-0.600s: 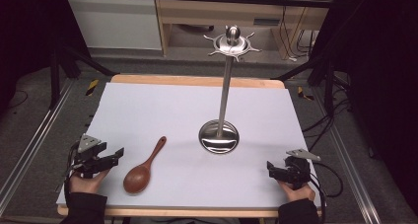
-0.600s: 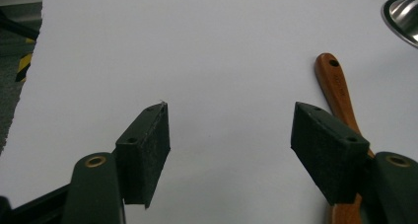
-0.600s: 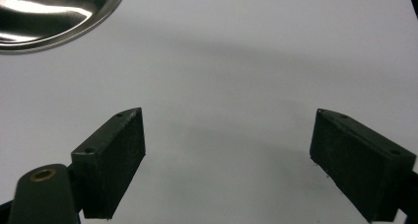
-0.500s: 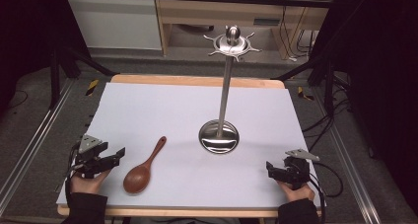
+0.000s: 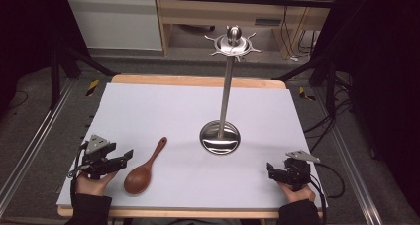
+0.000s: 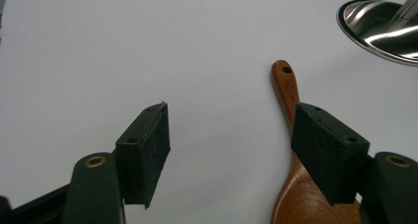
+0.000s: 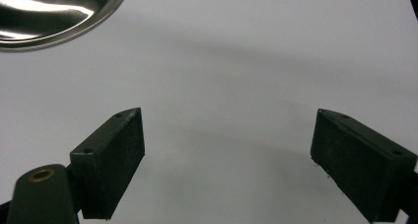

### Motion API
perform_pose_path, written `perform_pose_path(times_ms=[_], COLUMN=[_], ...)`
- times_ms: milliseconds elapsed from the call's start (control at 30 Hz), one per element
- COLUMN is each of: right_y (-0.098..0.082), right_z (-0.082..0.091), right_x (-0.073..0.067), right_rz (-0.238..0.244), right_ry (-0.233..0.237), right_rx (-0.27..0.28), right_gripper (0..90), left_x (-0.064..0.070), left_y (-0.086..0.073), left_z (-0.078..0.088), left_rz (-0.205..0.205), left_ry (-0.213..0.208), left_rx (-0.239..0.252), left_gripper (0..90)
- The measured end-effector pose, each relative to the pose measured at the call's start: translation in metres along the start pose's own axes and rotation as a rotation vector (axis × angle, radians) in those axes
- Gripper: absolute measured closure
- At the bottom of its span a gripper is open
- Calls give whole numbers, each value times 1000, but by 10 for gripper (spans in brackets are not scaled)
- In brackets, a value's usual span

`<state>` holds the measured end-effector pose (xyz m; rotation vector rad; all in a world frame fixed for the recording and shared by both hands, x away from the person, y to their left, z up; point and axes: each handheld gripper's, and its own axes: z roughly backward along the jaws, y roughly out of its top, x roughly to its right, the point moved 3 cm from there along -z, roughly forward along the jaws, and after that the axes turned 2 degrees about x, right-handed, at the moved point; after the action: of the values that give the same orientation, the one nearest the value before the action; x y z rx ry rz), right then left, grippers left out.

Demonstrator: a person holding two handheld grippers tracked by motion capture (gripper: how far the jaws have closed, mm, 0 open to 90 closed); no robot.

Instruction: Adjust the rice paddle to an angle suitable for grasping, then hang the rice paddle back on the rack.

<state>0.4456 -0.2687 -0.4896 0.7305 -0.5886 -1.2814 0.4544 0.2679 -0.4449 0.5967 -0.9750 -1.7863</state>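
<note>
A white sheet covers the table [image 5: 148, 111]. A steel stand [image 5: 220, 136] rises mid-table, its dished base holding nothing. A wooden spoon [image 5: 143, 168] lies beside the left tool [image 5: 126, 155]. Both it and the right tool [image 5: 270, 168] gape wide, gripping nothing.

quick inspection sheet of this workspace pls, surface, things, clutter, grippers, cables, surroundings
surface: white sheet over a wooden table, flat, no stains seen.
job's things: wooden spoon lying flat at front left, bowl end nearest the person; steel stand upright mid-table, round base, hook ring on top with nothing hung on it.
clutter: nothing seen.
grippers: left gripper open, beside the spoon, apart from it; right gripper open, at front right.
cables: one trails from the right gripper; more on the floor at right.
surroundings: wooden shelving behind, dark frame rails at both sides.
</note>
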Motion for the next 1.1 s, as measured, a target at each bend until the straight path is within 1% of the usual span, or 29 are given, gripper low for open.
perform_pose_path(times_ms=[133,267,333,400,533,567,733,867,1000,1100], right_y=[-1,-1,-1,-1,-1,-1,-1,-1,-2,-2], right_z=[-1,-3,-3,-2,-3,-4,-3,-3,-3,-3], right_x=[-1,-2,-2,-2,-1,-1,-1,-1,-2,-3], right_rz=[-8,-1,1,-3,5,4,5,3,5,-3], right_ry=[8,4,4,5,6,9,12,6,6,7], right_rx=[-11,-20,-19,-18,-26,-28,-29,-28,-34,-34], right_gripper=[135,135,136,136,136,136,137,138,140,140], left_x=[7,13,15,17,26,30,36,41,43,43], left_y=[3,7,9,13,21,24,30,34,38,40], left_z=[-3,-6,-6,-7,-9,-11,-16,-19,-22,-25], left_rz=[-10,-19,-19,-20,-49,-65,-77,-91,-98,-103], left_ry=[-23,-38,-42,-49,-57,-64,-75,-82,-88,-86], left_rx=[0,-10,-11,-2,2,-2,-8,-20,-34,-52], left_gripper=[295,294,294,294,282,282,279,273,273,273])
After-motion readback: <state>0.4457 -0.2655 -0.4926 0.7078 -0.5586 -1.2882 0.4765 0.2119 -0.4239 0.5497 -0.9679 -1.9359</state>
